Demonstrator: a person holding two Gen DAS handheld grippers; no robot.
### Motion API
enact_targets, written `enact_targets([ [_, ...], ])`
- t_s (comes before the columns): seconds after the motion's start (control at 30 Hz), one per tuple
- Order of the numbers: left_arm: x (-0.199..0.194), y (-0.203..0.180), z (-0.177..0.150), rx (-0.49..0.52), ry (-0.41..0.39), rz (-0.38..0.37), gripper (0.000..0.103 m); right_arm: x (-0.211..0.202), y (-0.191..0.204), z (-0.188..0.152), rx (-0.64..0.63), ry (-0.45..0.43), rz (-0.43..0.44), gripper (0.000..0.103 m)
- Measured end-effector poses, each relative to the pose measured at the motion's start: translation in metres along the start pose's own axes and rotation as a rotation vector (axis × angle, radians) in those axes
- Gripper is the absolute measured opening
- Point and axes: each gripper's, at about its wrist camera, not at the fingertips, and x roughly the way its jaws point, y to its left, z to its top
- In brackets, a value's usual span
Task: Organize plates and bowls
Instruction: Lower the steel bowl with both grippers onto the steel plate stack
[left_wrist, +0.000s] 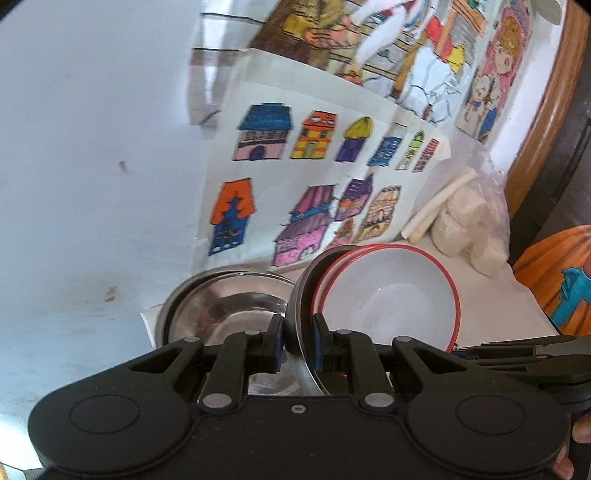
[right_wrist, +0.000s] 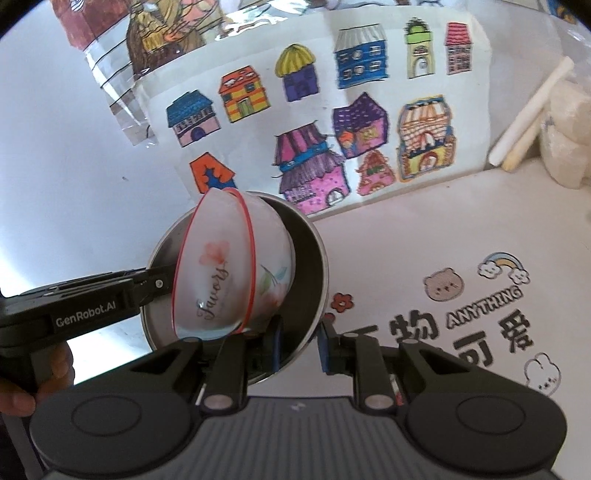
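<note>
- While both grippers hold one tilted stack, the left gripper (left_wrist: 297, 341) at the bottom centre of the left wrist view pinches the rim of a steel bowl (left_wrist: 301, 295), one blue pad on each side of the wall.
- Nested in that bowl, right of centre, sits a white bowl (left_wrist: 388, 291) with a red rim, its open side facing the camera; a second red rim shows just behind the first.
- Left of the stack, lower centre, lies a steel plate (left_wrist: 225, 299), with a further steel rim around it.
- At the right edge of the same view the right gripper's arm reaches in, its tips hidden by the bowls.
- Bottom centre of the right wrist view, the right gripper (right_wrist: 301, 341) pinches the steel bowl's (right_wrist: 314, 258) near rim, jaws nearly together on the thin wall.
- From this side the white bowl (right_wrist: 221, 273) shows its flowered outside, tipped on edge inside the steel bowl, left of centre.
- From the left edge the left gripper (right_wrist: 162, 282) comes in level, its tips hidden behind the white bowl; fingers (right_wrist: 55, 362) of a hand show beneath it.
- Farther back, a sheet of coloured house drawings (right_wrist: 314, 110) fills the upper middle, and a printed mat (right_wrist: 480, 314) the lower right.
- At the upper right lie white sticks (right_wrist: 528, 118) beside a bag of white lumps (right_wrist: 565, 140).
</note>
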Motion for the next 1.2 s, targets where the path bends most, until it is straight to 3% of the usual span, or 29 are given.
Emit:
enact_targets([
  [0.5, 0.001, 0.038, 0.000, -0.053, 0.003, 0.068, 0.016, 0.040, 0.026, 0.014, -0.040, 0.048, 0.044, 0.022],
  [1.2, 0.017, 0.059, -0.001, -0.085, 0.038, 0.107, 0.015, 0.078, 0.031, 0.025, -0.056, 0.106, 0.055, 0.022],
])
